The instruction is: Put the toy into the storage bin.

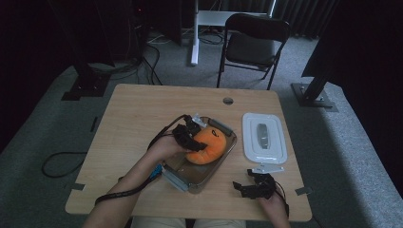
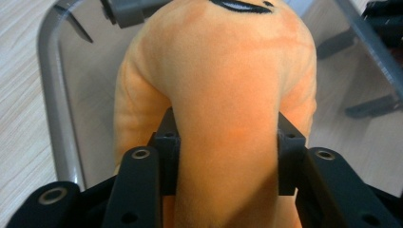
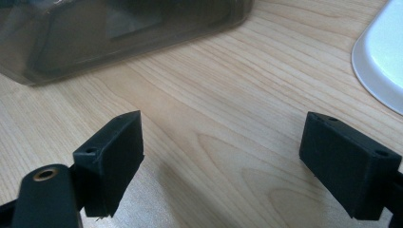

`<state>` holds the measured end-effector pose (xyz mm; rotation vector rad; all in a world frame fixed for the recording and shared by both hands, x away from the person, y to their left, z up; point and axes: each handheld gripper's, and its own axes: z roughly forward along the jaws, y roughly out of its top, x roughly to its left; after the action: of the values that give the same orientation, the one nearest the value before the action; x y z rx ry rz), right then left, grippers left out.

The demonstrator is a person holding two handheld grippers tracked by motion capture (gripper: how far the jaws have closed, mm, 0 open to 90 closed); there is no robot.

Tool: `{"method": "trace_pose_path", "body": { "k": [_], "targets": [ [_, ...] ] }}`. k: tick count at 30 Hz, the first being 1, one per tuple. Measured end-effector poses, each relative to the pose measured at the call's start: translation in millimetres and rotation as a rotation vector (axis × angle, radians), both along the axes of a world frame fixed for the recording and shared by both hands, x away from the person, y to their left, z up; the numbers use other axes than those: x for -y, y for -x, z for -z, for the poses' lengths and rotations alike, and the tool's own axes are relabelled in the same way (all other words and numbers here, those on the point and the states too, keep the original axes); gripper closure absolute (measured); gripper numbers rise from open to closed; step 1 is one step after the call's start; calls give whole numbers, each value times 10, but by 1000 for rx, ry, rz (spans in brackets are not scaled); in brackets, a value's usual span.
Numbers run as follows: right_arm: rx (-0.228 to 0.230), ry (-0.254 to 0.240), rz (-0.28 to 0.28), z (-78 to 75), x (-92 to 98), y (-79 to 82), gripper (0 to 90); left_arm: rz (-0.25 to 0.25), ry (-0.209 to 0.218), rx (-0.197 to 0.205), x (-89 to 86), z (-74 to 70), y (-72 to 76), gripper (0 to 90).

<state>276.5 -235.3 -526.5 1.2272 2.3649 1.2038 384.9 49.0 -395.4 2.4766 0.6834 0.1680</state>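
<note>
The orange plush toy [image 2: 223,80] is judged soft and light; it is pinched mid-body by the left gripper [image 2: 223,156] fingers; the right gripper [image 3: 223,161] is released.

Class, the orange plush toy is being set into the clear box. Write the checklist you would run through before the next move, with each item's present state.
1. Left tool has the plush toy between its pads: ok, the toy bulges between them.
2. Toy is over the clear box, inside its rim: ok.
3. Toy rests on the box floor: cannot tell, its underside is hidden.
4. Right tool is open and holds nothing: ok, bare table lies between its pads.
5. Right tool keeps clear of the box: ok, it sits near the table's front edge.
6. White lid lies free beside the box: ok.
</note>
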Motion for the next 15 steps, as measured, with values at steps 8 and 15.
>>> {"method": "trace_pose_path", "body": {
  "k": [8,15],
  "targets": [
    [-3,-7,-1,0,4,-1,144,-23,-7,-20,52,59,-69,536],
    [-5,-15,-3,1,12,-3,145,-17,-92,-18,152,156,-67,525]
  ]
}}
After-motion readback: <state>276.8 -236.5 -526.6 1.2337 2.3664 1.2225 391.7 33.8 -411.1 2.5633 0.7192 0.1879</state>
